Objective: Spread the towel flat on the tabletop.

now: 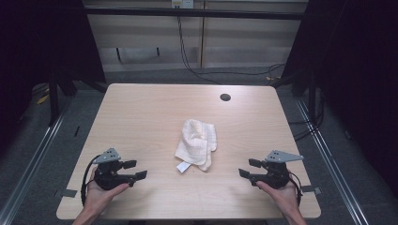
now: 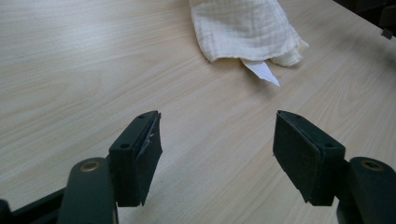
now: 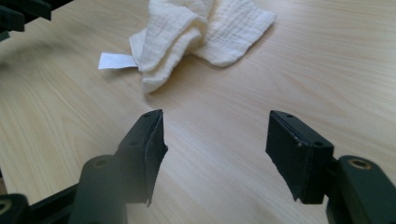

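Observation:
A crumpled cream cloth [image 1: 197, 143] with a small white label lies near the middle of the wooden table [image 1: 141, 108]. My left gripper [image 1: 135, 169] rests at the front left, held in a hand, jaws wide apart and pointing toward the cloth. In the left gripper view the cloth [image 2: 243, 28] lies ahead of the open left gripper [image 2: 217, 156], nothing between its pads. My right gripper [image 1: 250, 168] sits at the front right, also open and aimed at the cloth. The right gripper view shows the cloth [image 3: 201, 32] ahead of the empty right gripper [image 3: 215, 156].
A round cable hole [image 1: 225, 97] sits in the table's far right part. Black frame posts and cables stand beyond the far edge, and metal rails [image 1: 328, 159] run along both sides on the floor.

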